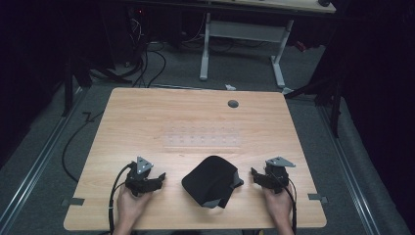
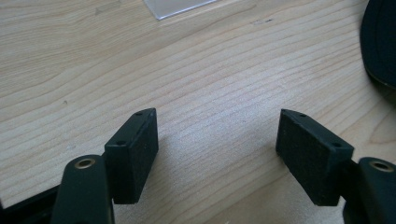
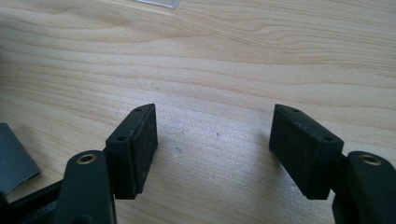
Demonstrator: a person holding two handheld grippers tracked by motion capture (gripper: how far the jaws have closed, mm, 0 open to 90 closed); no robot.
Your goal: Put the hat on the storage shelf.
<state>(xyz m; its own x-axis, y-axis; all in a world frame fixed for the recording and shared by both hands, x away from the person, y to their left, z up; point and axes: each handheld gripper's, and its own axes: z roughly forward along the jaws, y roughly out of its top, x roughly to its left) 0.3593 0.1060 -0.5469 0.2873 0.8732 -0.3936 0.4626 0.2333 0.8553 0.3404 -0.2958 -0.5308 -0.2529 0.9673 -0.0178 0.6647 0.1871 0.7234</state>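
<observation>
Left hand (image 1: 128, 201): enters from bottom edge, palm wrapped round left gripper (image 1: 160, 178), jaws pointing inward toward centre, held low. Jaws wide apart, nothing between pads (image 2: 136, 154).
Right hand (image 1: 278, 200): enters from bottom edge, wrapped round right gripper (image 1: 254, 175), jaws pointing inward, mirroring left. Jaws wide apart, nothing between pads (image 3: 140, 149).

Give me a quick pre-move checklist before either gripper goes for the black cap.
1. Left gripper jaws open, nothing between them: ok.
2. Right gripper jaws open, nothing between them: ok.
3. Black cap lies between both grippers, touched by neither: ok.
4. Bare table around the cap for an approach: ok.
5. Clear plastic sheet lies beyond the cap, apart from it: ok.
6. Which way the cap's brim faces: cannot tell.
</observation>
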